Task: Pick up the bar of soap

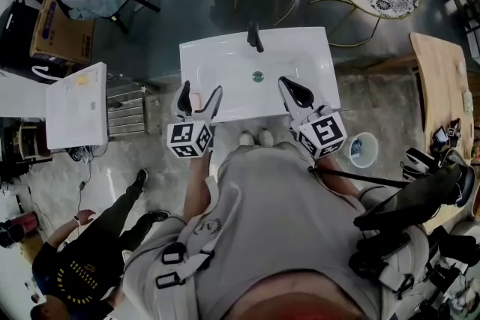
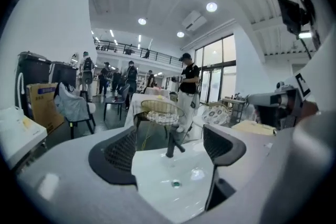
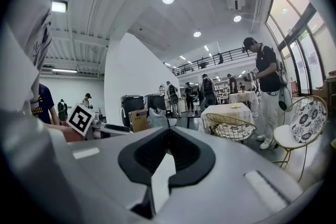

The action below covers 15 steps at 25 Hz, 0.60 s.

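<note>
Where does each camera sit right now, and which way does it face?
Head view: on the person's head, looking steeply down at the white sink; torso, left gripper and right gripper show.
Left gripper view: on that gripper, facing across the basin to the black faucet; its open jaws show.
Right gripper view: on that gripper, facing level into the room; its shut jaws show.
Shared: head and left gripper views show faucet and drain; both gripper views the wire chair.
</note>
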### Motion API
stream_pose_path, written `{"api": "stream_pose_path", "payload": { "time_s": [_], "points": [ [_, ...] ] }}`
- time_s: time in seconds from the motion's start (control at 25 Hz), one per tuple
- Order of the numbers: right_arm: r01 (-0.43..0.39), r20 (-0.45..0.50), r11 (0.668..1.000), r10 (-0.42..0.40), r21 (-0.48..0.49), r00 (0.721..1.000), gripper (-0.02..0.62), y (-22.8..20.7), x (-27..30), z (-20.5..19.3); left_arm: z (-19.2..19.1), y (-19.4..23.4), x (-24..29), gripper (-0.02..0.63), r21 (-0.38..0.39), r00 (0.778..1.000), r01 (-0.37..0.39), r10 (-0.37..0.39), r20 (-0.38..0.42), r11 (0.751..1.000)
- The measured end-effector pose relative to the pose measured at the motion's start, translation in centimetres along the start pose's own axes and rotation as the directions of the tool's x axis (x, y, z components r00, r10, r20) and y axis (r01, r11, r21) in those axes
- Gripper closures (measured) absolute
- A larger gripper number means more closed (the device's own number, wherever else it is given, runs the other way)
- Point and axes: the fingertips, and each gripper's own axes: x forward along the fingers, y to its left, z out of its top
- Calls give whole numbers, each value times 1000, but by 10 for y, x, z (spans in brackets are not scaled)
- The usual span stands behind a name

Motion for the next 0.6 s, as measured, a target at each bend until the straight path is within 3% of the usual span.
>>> {"api": "stream_pose_path", "payload": {
  "time_s": [0.16,0.24,0.4,0.6],
  "points": [
    [8,-7,1000,-8,6,1000,594,-2,-1,-4,-30,47,8,210,-34,991,-59,55,-126,998],
    [10,-15,1000,-10,5,1000,594,-2,-2,-6,-51,66,9,210,-43,976,-80,69,-209,996],
    [13,-19,1000,-13,-6,1000,594,2,3,-5,-113,103,16,212,-106,902,-99,44,-430,989],
    [-4,-20,1000,4,-7,1000,594,4,4,-4,-183,129,28,212,-134,811,-106,8,-584,985]
  ]
}}
